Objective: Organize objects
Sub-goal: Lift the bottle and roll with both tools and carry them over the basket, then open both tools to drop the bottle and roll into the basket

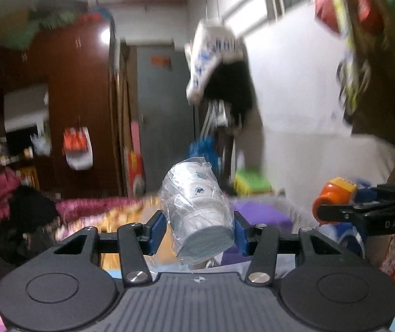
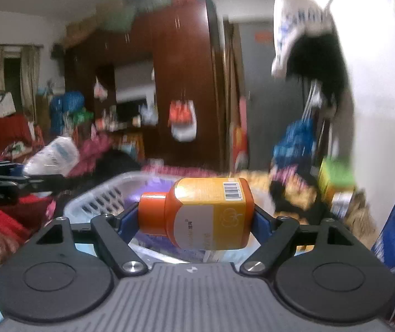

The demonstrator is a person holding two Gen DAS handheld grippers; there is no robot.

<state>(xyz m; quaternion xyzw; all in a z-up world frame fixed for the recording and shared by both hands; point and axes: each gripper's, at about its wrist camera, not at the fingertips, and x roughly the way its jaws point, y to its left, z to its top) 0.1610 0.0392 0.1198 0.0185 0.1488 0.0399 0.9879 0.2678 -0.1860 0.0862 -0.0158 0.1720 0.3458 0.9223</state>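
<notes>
Wardrobe (image 2: 186,83): dark red-brown, tallest item in the room, bags hung on its doors.

Laundry basket (image 2: 97,202): pale plastic with slotted walls, low in the right wrist view, behind and below my right gripper; purple cloth shows inside it.

Hanging bag (image 1: 211,58): white with blue print, hung near the white wall over something dark (blurred).

Stack of paper cups (image 1: 197,210): white with small blue marks, wrapped in clear plastic film, tilted with its base toward the camera. My left gripper (image 1: 197,233) is clamped on it — blue pads pressing both sides near the base — held in the air above bedding and cloth.

Orange bottle (image 2: 205,213): lying sideways, orange cap to the left, barcode on its upper face, yellow-and-white label. My right gripper (image 2: 194,221) grips it across cap end and base, held up just in front of the basket; the left wrist view catches it at the far right edge.
</notes>
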